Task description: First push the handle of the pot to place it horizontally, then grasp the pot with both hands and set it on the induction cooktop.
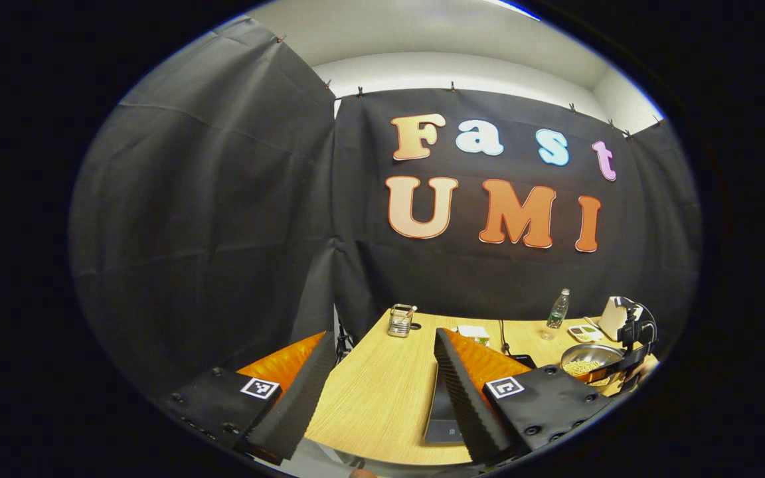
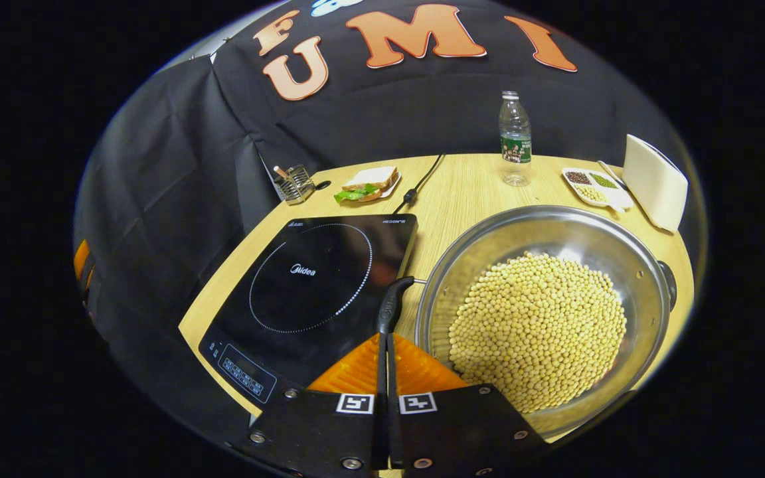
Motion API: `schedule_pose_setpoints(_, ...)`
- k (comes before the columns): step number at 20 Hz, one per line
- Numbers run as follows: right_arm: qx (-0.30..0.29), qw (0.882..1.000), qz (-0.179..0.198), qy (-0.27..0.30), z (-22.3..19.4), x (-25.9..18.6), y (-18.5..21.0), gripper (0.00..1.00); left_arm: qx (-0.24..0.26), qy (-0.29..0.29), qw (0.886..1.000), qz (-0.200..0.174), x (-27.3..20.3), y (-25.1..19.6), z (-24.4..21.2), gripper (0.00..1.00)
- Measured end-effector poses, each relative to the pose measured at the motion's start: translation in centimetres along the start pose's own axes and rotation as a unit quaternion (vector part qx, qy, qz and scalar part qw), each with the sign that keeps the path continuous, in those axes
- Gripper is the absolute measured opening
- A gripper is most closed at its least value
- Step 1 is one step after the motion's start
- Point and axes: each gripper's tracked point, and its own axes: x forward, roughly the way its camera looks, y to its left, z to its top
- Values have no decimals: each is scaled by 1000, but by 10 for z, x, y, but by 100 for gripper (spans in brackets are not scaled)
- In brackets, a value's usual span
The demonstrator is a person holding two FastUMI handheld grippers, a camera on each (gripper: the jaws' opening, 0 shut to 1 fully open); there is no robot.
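In the right gripper view, the right gripper [image 2: 386,345] sat at the bottom centre of the frame with its two fingers pressed together, nothing visibly between them, their tips just below the free end of the pot's dark handle [image 2: 389,307]. Whether they touched the handle could not be told. The handle ran up toward the centre of the frame, beside the left rim of the pot [image 2: 648,279], a steel pan full of pale beans [image 2: 538,325] filling the lower right. Left of the handle lay the black induction cooktop [image 2: 316,285] on the wooden table [image 2: 462,192]. Toward the top stood a sandwich [image 2: 369,184], a water bottle [image 2: 514,139] and a small divided dish [image 2: 594,186]. In the left gripper view, the left gripper [image 1: 382,352] hung with its fingers wide apart and empty at the bottom of the frame, the pot at the lower right edge, well apart from it.
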Motion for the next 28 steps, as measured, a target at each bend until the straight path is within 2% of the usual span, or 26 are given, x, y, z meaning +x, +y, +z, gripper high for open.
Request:
schedule_pose_setpoints(9,12,1000,-1,-2,5,18,5,0,-11,4,1000,12,-3,9,-6,98)
schedule_pose_setpoints(11,6,1000,-4,3,1,14,4,0,-15,6,1000,10,-4,8,-6,98)
schedule_pose_setpoints(16,23,999,0,-36,14,-18,-5,0,-23,6,1000,-18,-8,-9,-5,98)
schedule_pose_setpoints(22,34,996,-30,-74,21,-66,-53,0,-20,-1,998,-66,9,-71,-3,98)
schedule_pose_setpoints(28,39,984,-104,-136,32,-113,-126,0,-10,3,994,-110,23,-137,-10,98)
